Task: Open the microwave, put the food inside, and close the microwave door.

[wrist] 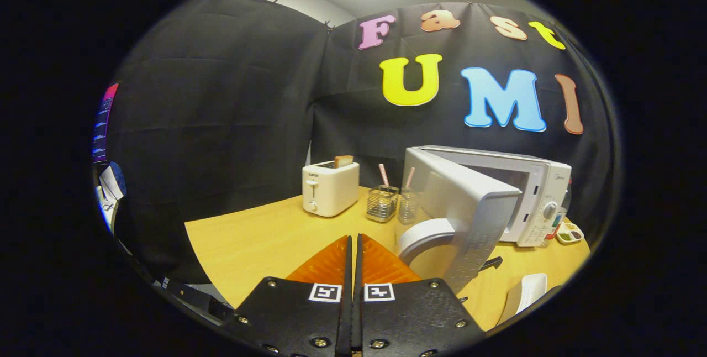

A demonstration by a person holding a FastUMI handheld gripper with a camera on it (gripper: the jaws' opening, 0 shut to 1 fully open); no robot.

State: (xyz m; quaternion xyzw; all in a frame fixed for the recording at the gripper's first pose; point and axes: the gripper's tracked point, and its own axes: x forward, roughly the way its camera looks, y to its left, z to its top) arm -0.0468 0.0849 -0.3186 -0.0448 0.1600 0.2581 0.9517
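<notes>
Just ahead and right of the pressed-together, empty tongs (353, 246), the microwave (530, 191) door (469, 219) is standing swung open toward them.

Claw (353, 246) fingers together, empty.

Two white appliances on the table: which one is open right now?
The white microwave, beyond and right of the shut orange jaws: its door is swung wide open. The white toaster merely holds a slice of bread.
</notes>
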